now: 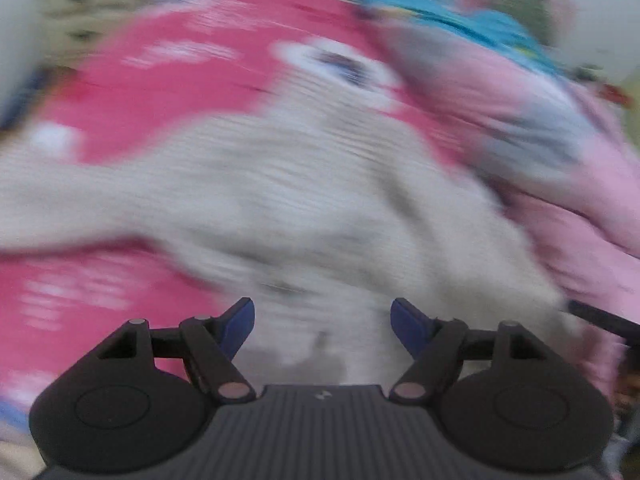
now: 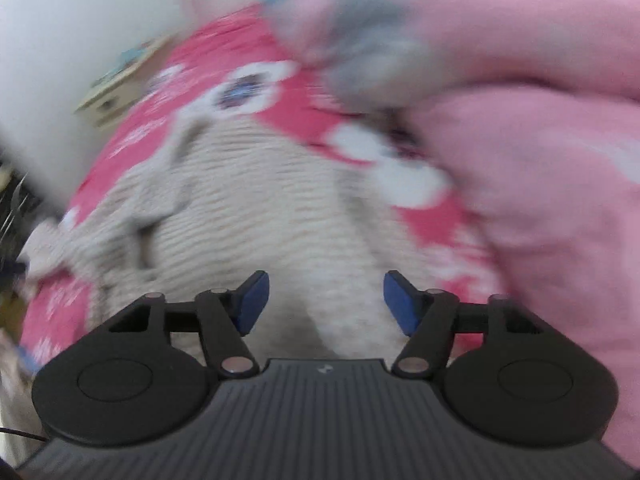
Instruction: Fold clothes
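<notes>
A cream ribbed knit garment [image 1: 280,200] lies spread on a bright pink printed bedcover [image 1: 160,88]; both views are smeared by motion. My left gripper [image 1: 322,324] hangs above the knit, its blue pads wide apart with nothing between them. In the right wrist view the same cream knit [image 2: 260,208] lies below my right gripper [image 2: 326,302], which also stands open and empty. A sleeve or crumpled edge of the knit [image 2: 132,216] trails to the left.
A heap of pale pink clothing [image 2: 540,160] rises at the right, with a grey piece [image 2: 360,52] and a turquoise piece [image 1: 460,12] on it. A pale dresser [image 2: 116,88] and white wall stand at the far left. A dark bar [image 1: 600,320] pokes in at the right edge.
</notes>
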Available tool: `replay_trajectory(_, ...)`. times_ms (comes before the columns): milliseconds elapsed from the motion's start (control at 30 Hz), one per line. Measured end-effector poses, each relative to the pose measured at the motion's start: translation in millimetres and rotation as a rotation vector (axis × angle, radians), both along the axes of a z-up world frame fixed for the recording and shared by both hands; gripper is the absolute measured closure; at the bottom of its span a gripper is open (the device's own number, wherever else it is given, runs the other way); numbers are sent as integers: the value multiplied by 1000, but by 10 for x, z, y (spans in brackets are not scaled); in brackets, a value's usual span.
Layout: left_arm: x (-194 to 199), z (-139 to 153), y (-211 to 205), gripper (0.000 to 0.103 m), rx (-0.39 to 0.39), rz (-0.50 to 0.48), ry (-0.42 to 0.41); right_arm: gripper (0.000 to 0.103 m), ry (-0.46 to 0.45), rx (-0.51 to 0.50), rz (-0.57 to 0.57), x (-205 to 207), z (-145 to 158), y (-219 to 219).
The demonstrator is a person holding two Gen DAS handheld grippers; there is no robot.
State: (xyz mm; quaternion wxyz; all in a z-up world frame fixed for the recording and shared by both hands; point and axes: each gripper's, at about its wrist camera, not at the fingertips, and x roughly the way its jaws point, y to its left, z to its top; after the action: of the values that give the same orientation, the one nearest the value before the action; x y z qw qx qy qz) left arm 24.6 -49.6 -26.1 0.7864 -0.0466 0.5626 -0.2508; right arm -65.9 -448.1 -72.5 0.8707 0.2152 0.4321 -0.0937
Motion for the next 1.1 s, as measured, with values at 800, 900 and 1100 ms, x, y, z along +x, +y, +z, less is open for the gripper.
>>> replay_trajectory(800,-832,-916,-940,31,96,-271,101,47,47,41,139,-730,-138,-105)
replay_trajectory(900,-865,-942,-920,31,90,-276,105,40,74,66,115,-645,-336,-216)
replay_trajectory(1100,-877,-1048,-905,31,80,-284,124,82,209,137,314,-702,-452,145)
